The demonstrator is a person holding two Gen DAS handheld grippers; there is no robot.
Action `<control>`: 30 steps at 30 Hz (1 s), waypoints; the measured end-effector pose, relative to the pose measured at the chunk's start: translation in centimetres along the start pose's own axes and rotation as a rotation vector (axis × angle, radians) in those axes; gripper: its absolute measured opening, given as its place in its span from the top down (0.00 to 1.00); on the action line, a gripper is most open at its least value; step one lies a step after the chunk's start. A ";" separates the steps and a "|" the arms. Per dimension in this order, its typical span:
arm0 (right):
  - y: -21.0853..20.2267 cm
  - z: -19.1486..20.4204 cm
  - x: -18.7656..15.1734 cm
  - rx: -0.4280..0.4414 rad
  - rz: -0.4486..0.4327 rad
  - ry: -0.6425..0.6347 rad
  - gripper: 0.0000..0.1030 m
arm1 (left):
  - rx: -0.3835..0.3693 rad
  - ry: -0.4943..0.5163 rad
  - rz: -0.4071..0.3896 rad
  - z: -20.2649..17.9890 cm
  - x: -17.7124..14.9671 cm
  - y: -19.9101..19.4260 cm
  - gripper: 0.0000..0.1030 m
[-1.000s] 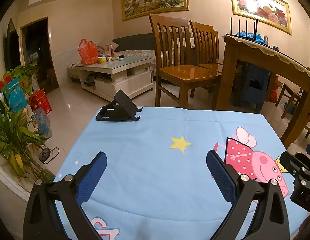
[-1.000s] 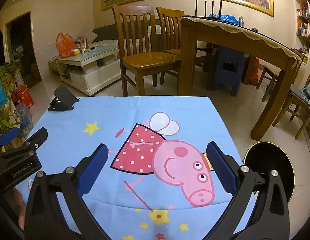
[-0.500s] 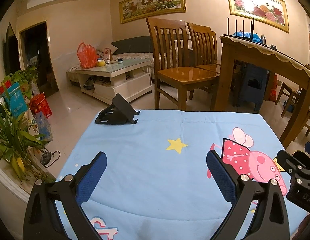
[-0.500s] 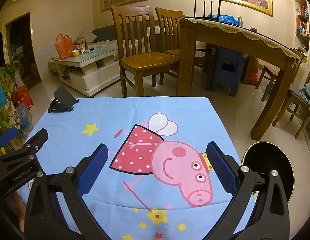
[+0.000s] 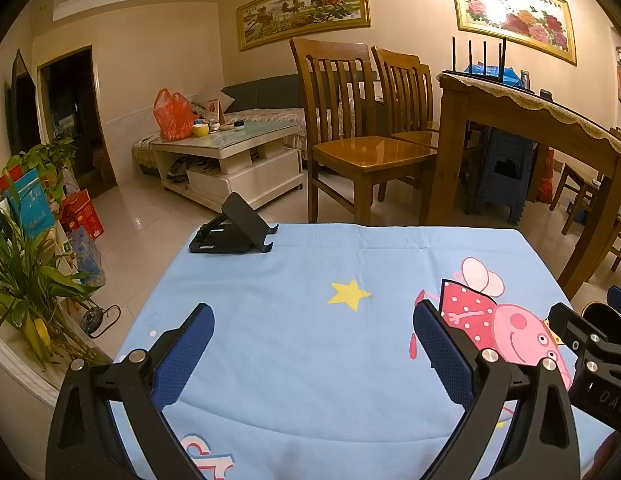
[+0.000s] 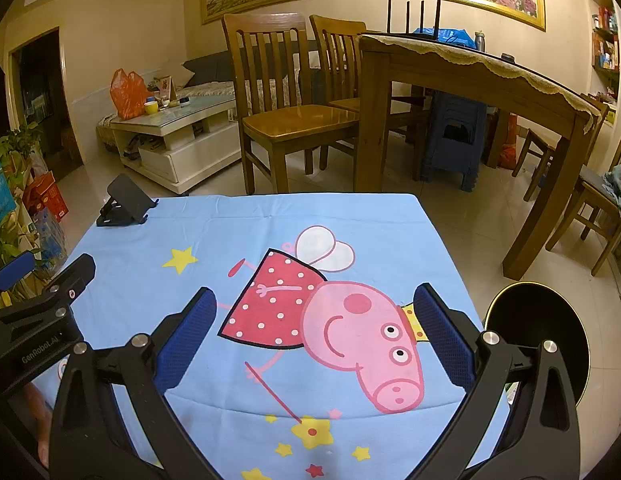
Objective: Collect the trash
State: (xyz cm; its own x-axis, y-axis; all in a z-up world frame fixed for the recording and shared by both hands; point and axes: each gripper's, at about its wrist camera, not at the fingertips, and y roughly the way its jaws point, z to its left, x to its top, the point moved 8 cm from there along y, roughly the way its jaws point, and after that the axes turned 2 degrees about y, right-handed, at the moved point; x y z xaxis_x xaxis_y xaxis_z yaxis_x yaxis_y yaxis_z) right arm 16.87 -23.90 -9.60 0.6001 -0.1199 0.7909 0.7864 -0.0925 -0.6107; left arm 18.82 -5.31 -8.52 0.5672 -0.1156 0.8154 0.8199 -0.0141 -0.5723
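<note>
Surface (image 5: 294, 360) w/ a light-blue cloth (image 6: 238, 216) spread over it, cartoon pig in red dotted dress printed right of centre, yellow star (image 5: 348, 294) printed nearer the middle, smaller stars along the near edge. Only loose item on it: black folding phone stand (image 5: 234, 228) at far-left corner, tilted plate up, touching the cloth. A few creases run across the cloth. Nothing else lies there.

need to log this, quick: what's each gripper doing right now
Left gripper: open, holding nothing.
Right gripper: open, holding nothing.
</note>
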 end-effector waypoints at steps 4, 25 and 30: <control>-0.1 -0.1 0.1 0.001 0.000 0.000 0.05 | 0.000 0.000 0.001 0.0 0.0 -0.1 0.07; -0.2 -0.2 0.1 0.000 0.001 0.001 0.05 | 0.001 0.000 0.007 -0.1 -0.3 0.0 0.07; -0.1 -0.1 0.1 0.000 0.001 0.000 0.05 | 0.001 0.000 0.009 -0.1 -0.3 0.0 0.07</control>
State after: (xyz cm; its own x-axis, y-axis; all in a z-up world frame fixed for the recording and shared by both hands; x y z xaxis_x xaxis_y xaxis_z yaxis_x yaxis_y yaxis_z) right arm 16.84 -23.98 -9.46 0.6011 -0.1204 0.7901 0.7856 -0.0923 -0.6118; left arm 18.63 -5.35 -8.77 0.5742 -0.1159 0.8105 0.8151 -0.0120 -0.5792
